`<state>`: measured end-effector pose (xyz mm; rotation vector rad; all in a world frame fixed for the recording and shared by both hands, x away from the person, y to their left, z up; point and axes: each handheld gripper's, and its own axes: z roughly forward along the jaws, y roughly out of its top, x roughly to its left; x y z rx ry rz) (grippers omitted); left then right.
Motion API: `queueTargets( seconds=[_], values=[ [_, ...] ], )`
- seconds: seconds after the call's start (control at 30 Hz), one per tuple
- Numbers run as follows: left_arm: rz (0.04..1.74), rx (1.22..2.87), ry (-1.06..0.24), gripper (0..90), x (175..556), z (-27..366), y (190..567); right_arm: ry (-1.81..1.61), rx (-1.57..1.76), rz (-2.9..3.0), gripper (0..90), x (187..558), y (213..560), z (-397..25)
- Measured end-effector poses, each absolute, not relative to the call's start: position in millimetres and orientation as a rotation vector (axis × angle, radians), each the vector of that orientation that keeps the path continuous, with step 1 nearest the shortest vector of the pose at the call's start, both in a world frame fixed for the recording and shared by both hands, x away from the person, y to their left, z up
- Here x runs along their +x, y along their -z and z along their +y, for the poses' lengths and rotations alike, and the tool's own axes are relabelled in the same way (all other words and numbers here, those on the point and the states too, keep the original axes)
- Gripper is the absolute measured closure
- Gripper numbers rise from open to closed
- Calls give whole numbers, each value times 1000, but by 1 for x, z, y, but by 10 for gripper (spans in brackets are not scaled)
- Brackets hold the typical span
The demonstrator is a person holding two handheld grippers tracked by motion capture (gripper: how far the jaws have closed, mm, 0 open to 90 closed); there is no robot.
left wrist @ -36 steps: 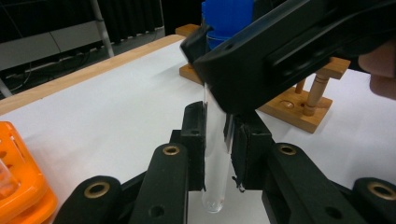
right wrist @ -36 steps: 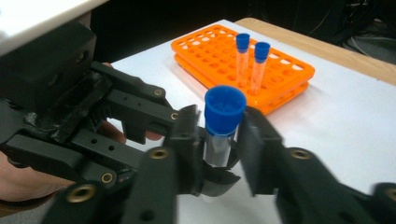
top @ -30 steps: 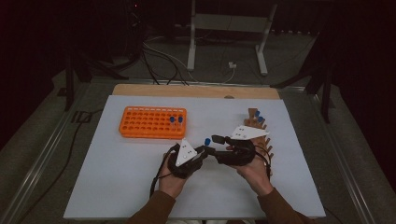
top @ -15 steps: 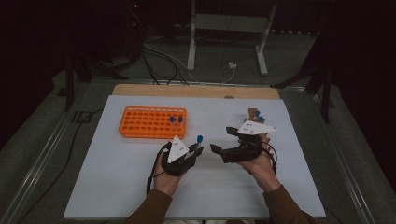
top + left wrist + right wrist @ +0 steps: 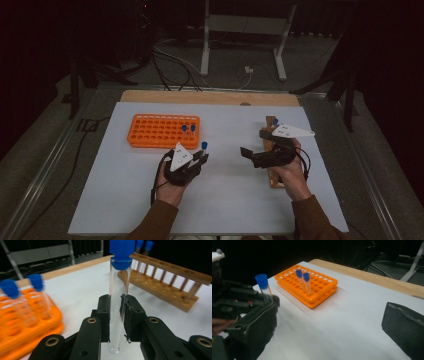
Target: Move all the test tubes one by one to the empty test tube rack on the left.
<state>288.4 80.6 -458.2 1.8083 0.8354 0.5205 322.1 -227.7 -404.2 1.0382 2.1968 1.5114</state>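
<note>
the left gripper (image 5: 198, 159), clamped on a clear glass test tube with a blue cap (image 5: 119, 290), has pulled away from the right gripper (image 5: 252, 150), whose jaws now gape empty. the handover looks finished, so the tube should go next into the orange plastic tube rack (image 5: 155, 132).

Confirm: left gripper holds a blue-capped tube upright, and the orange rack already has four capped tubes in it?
Not four. The orange rack holds two blue-capped tubes, as the right gripper view shows. The rest stands: the left gripper has its jaws shut on an upright blue-capped tube.
</note>
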Motion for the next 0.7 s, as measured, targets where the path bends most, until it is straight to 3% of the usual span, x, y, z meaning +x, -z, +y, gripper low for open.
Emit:
queueTargets(
  seconds=[0.37,0.7],
  values=[
    [923,1703,-625,778,306,119,441,-1490,1062,2179,2,323,404,-236],
    [1031,1624,-684,779,335,142,451,-1499,1060,2173,2,323,403,-242]
  ],
)
